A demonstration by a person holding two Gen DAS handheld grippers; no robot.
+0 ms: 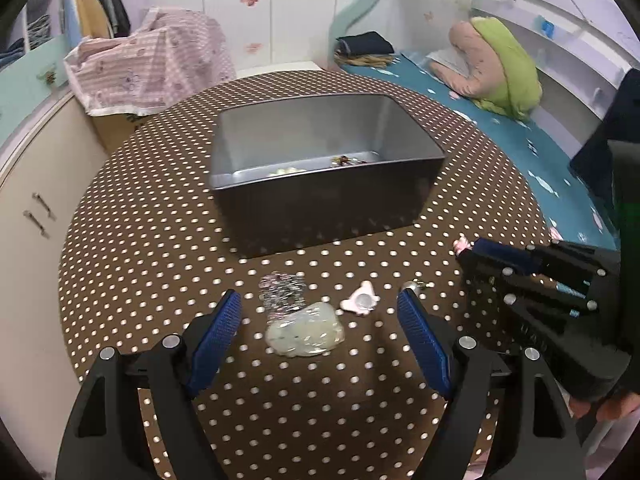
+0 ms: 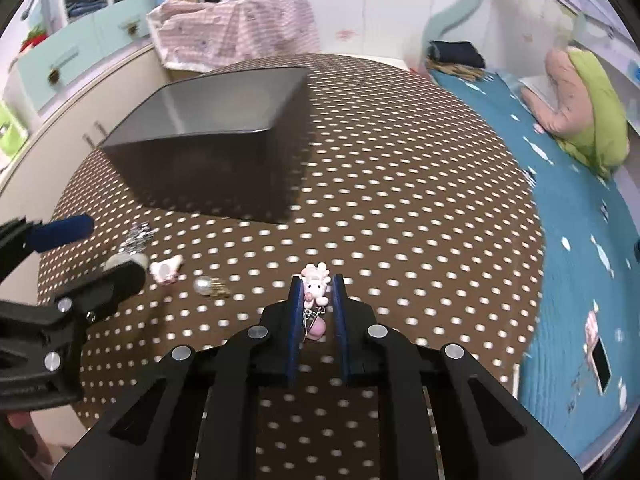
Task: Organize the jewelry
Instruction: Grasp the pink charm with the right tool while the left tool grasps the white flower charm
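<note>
**Right gripper pinches the pink charm; the box waits up and to the left**

Right gripper (image 2: 316, 300) has its two blue pads squeezed close on a little pink and white animal charm (image 2: 315, 286). The charm's head pokes out past the fingertips. A thin metal link and a round pink bead hang down between the pads, so the long way of the charm runs along the fingers. It looks held, but the charm is still low by the tablecloth, and I cannot tell if it has left the cloth.

Left gripper (image 1: 320, 312) is wide open and holds nothing. It hangs over a clear bag with pale green pieces (image 1: 305, 333), which sits right between its two blue pads (image 1: 216, 330) without touching them. Just past the bag lies a sparkly silver chain pile (image 1: 282, 293). Beside that is a small pink charm with a round clear middle (image 1: 361, 299). A clear round bead with a gold bit (image 2: 211, 287) lies between that charm and the right gripper.

The grey metal box (image 1: 328, 190) stands farther out on the round table with the brown dotted cloth (image 1: 160, 240). From the right gripper it is ahead and to the left. From the left gripper it is straight ahead, so the left hand is nearer to it. The box has no lid on. Inside, at the bottom by the near wall, are a few pale beads (image 1: 286, 171) and some small dark and gold bits (image 1: 346, 160). The rest of the box floor looks bare.

To drop the charm in, the right hand will likely have to lift and go up over the near wall.
</note>
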